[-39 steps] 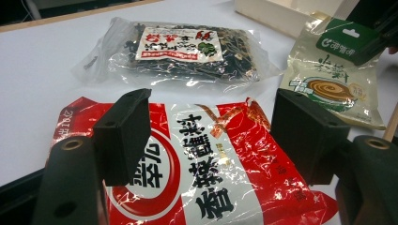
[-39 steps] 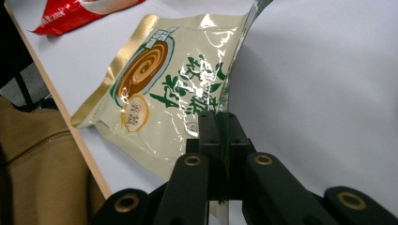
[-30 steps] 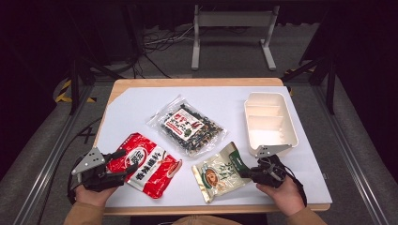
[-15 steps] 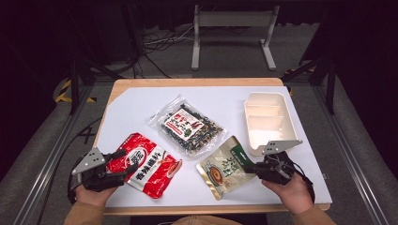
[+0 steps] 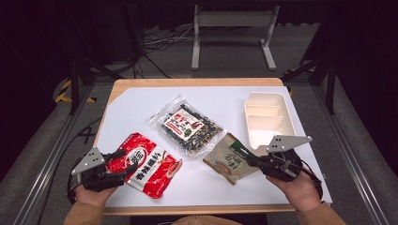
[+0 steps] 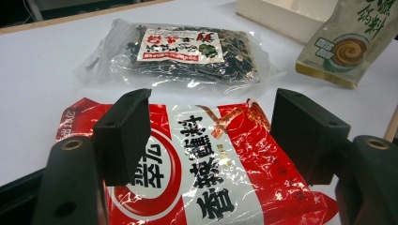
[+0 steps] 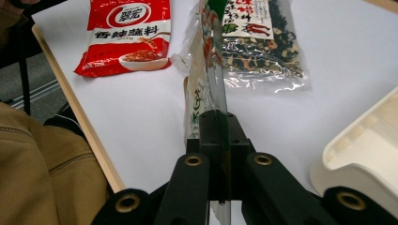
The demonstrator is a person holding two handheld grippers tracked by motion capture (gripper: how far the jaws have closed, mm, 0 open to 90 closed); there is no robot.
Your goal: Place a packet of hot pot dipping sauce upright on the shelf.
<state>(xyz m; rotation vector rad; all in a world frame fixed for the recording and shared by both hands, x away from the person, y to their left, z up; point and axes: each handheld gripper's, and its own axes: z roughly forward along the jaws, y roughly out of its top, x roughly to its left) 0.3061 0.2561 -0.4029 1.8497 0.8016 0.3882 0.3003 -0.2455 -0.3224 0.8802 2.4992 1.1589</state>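
A red sauce packet lies flat at the table's near left. My left gripper is open, its jaws standing over the packet's near end. A green and tan pouch is held by its edge, lifted and tilted off the table. My right gripper is shut on that edge, seen edge-on between the jaws. A clear bag of dark dried mix lies in the middle of the table.
A cream divided box stands open at the right, just beyond my right gripper. The white table top has a wooden rim. A tan sleeve sits close at the near edge.
My right gripper has lifted the green pouch and carried it slightly right toward the box, tilting it up. The left gripper and the red packet have stayed put.
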